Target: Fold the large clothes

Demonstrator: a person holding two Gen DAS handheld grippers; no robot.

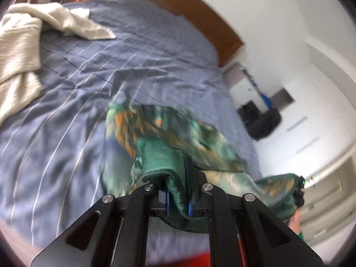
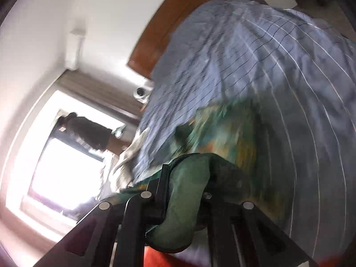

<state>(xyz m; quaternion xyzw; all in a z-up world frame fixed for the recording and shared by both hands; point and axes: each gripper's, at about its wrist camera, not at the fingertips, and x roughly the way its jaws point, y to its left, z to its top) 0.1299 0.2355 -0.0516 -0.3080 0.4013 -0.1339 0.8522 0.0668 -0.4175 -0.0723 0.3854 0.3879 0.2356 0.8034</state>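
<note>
A green patterned garment [image 1: 169,133] with orange and teal print hangs over the blue striped bedspread [image 1: 93,71]. My left gripper [image 1: 178,178] is shut on a green hem of it. The garment stretches to the right, where my right gripper [image 1: 299,191] shows at the frame edge holding the other end. In the right wrist view my right gripper [image 2: 184,178] is shut on a thick green fold of the garment [image 2: 229,129], which trails blurred over the bedspread [image 2: 255,55].
A cream blanket [image 1: 29,40] lies bunched at the bed's far left. A brown wooden headboard [image 1: 200,15] backs the bed. A dark bag [image 1: 264,120] sits on the floor by the white wall. A bright window [image 2: 66,166] and a white camera [image 2: 141,93] show.
</note>
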